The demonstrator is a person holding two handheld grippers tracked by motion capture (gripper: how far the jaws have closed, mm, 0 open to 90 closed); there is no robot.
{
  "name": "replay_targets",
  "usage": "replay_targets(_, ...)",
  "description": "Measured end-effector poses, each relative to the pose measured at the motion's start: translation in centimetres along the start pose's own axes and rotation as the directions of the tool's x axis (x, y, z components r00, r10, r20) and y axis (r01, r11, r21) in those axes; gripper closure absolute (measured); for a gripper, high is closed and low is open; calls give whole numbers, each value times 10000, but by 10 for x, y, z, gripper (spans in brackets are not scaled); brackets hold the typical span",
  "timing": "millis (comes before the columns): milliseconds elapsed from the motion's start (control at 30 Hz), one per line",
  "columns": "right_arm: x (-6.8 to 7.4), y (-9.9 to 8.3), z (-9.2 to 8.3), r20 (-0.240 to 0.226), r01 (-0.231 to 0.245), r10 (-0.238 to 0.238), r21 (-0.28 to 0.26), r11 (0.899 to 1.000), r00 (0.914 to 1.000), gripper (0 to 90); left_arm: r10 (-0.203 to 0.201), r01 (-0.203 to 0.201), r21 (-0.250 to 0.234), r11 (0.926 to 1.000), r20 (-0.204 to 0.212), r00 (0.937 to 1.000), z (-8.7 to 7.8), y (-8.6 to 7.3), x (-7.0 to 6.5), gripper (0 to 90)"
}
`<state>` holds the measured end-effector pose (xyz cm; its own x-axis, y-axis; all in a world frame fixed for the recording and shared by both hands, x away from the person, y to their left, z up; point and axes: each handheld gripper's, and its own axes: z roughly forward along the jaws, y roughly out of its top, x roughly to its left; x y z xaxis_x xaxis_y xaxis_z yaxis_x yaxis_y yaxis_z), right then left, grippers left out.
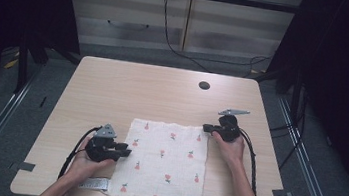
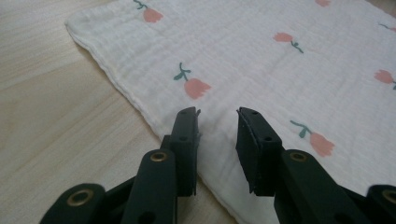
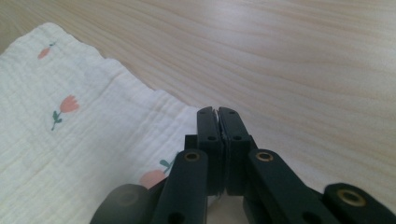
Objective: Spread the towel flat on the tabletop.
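Now | step: right gripper (image 3: 217, 111) pinches tulip-print muslin cloth (image 1: 165, 160) far corner, probably caught | left gripper (image 2: 218, 114) spread over near edge | next: close left, fold.

One white cloth (image 1: 164, 161) (printed with small pink tulips), two black grippers, one left (image 1: 124, 151) and one right (image 1: 206, 127), and one wooden table (image 1: 138, 86).

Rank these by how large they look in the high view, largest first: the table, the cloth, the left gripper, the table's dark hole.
1. table
2. cloth
3. left gripper
4. hole
The gripper is raised nearer the camera, though the order stays clear.
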<state>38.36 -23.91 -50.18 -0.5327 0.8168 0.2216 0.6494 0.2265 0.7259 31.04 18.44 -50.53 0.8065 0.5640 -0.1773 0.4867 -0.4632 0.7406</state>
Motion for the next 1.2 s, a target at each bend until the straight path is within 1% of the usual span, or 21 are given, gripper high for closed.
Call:
replay_targets(67, 1, 1, -1, -57, -8, 8, -54, 10000, 10000, 891, -1, 1, -11, 10000, 6, 10000, 0, 0, 0, 683)
replay_targets(133, 4, 2, -5, -238, 47, -53, -273, 9996, 9997, 892, 4, -4, 16, 10000, 4, 10000, 0, 0, 0, 683)
replay_targets(200, 6, 3, -7, -315, 89, -99, -339, 9994, 9995, 892, 105, -104, 59, 9999, -33, 9999, -1, -1, -1, 683)
replay_targets(333, 12, 0, -13, -597, 189, -220, -525, 9984, 9980, 891, 114, -114, 49, 9999, -68, 9999, -1, -1, -3, 684)
replay_targets(467, 15, -4, -16, -692, 265, -307, -609, 9978, 9971, 892, 20, -21, 128, 9999, 27, 10000, -3, -2, -3, 684)
replay_targets(500, 16, -6, -18, -789, 183, -235, -660, 9976, 9966, 892, 67, -69, 189, 9998, 108, 9999, -4, -2, -2, 679)
replay_targets(533, 16, -6, -18, -787, 201, -255, -686, 9974, 9966, 891, 36, -39, 220, 9997, 133, 9999, -6, -2, -2, 665)
replay_targets(600, 16, -6, -19, -815, 223, -289, -808, 9965, 9963, 892, -183, 182, 66, 9998, 175, 9997, -11, -1, 2, 648)
replay_targets(667, 16, -5, -19, -827, 213, -280, -810, 9965, 9962, 892, -244, 245, -59, 9997, 117, 9996, -13, 0, 5, 634)
replay_targets(700, 16, -4, -17, -820, 264, -329, -795, 9965, 9961, 892, -310, 310, -198, 9993, -2, 9995, -16, 6, 11, 626)
replay_targets(800, 16, -4, -15, -810, 207, -268, -749, 9970, 9964, 892, -394, 395, -435, 9983, 20, 9992, -18, 14, 19, 610)
replay_targets(833, 16, -3, -14, -821, 239, -300, -740, 9970, 9962, 891, -401, 396, -439, 9983, -103, 9991, -16, 21, 27, 586)
replay_targets(867, 16, -2, -13, -827, 222, -283, -732, 9971, 9962, 892, -565, 558, -401, 9976, -145, 9983, -14, 25, 32, 587)
replay_targets(900, 16, -2, -13, -827, 222, -283, -732, 9971, 9962, 892, -565, 558, -401, 9976, -145, 9983, -14, 25, 32, 587)
replay_targets(933, 17, -1, -12, -879, 236, -301, -744, 9969, 9957, 891, -735, 717, -565, 9958, -308, 9968, -11, 32, 42, 587)
replay_targets(967, 18, 0, -11, -901, 232, -301, -766, 9968, 9955, 892, -785, 762, -647, 9950, -346, 9963, -9, 34, 47, 588)
replay_targets(1033, 19, 0, -10, -895, 304, -367, -718, 9970, 9953, 891, -1021, 998, -597, 9932, -367, 9941, -5, 39, 58, 606)
replay_targets(1067, 19, 0, -9, -921, 280, -343, -695, 9972, 9952, 891, -1098, 1067, -625, 9923, -490, 9927, -4, 40, 62, 617)
replay_targets(1133, 19, 0, -9, -926, 279, -343, -693, 9972, 9951, 891, -1212, 1182, -650, 9909, -445, 9916, -2, 42, 66, 620)
replay_targets(1167, 18, 0, -8, -932, 266, -334, -729, 9970, 9951, 891, -1403, 1355, -841, 9872, -543, 9886, -1, 46, 72, 621)
replay_targets(1200, 18, 0, -8, -927, 260, -324, -704, 9972, 9952, 891, -1483, 1432, -837, 9861, -581, 9872, 0, 49, 74, 621)
